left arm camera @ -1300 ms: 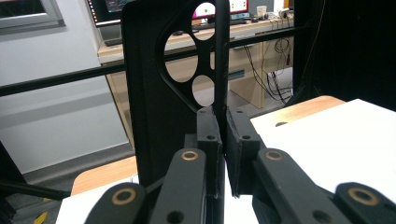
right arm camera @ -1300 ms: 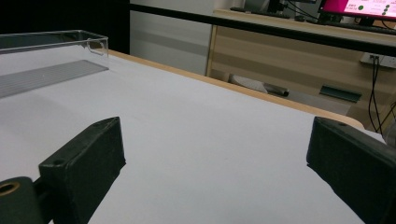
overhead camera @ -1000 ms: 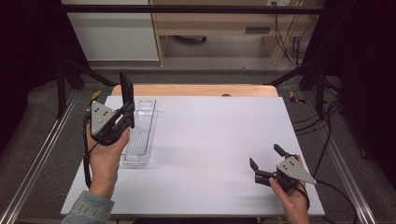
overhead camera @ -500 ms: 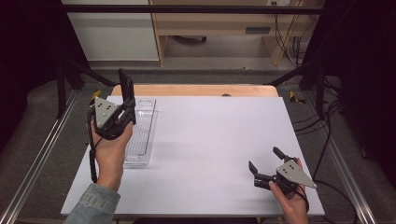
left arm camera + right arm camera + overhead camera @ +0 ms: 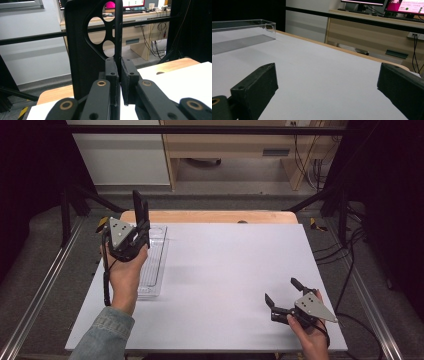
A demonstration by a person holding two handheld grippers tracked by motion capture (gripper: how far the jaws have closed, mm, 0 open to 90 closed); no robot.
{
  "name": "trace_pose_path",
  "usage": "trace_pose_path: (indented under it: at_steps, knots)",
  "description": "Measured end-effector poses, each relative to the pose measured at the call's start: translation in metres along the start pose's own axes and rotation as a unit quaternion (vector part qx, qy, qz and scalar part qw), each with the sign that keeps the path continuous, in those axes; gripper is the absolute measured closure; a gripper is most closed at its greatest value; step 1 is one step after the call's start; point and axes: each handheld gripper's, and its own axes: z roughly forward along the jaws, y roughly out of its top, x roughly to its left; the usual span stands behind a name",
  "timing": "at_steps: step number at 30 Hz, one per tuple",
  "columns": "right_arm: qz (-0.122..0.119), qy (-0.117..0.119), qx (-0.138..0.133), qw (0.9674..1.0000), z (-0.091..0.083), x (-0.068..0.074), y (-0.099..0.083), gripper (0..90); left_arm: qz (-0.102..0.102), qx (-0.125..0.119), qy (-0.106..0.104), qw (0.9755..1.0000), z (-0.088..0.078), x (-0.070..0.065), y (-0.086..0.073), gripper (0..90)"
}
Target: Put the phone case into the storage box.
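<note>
**Black plate held upright over the clear tray, not yet set down**

The left gripper (image 5: 140, 215) was clamped on a thin black plate (image 5: 137, 207), pinching its lower edge so that the plate stood upright above the jaws. In the left gripper view the two pads pressed hard on either side of the plate (image 5: 85, 50), which had several round holes cut through its upper part. From the high view, the plate hung above the far end of a clear plastic tray (image 5: 156, 270), at about ten o'clock on the white table (image 5: 225, 270).

The right gripper (image 5: 282, 295) rested low at about five o'clock, well apart from the tray, its jaws spread wide with nothing between them. The right gripper view showed bare table between its pads and the tray (image 5: 242, 37) far off.

The step in hand looked like carrying the plate to the tray. Whether the plate was meant to stand in the ribbed floor of the tray or lie flat in it was hard to judge, since the tray's ribs were faint from above.

The next move probably called for lining the plate's lower edge along the tray, lowering it between the walls without knocking them, and opening the jaws only once the plate was supported. The free gripper could steady the light tray if it slid.
</note>
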Motion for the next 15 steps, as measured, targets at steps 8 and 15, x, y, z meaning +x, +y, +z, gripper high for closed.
trace_pose_path:
  at_steps: [8, 15]
  knots:
    - [-0.001, -0.001, -0.002, 1.0, 0.0, 0.0, 0.0, 3.4, 0.002, 0.004, 0.006, 1.0, 0.01, 0.003, -0.003, 84.5]
    - [-0.005, 0.002, -0.003, 1.0, 0.001, 0.002, 0.001, 3.5, -0.018, 0.017, 0.01, 0.9997, 0.021, 0.011, -0.009, 84.5]
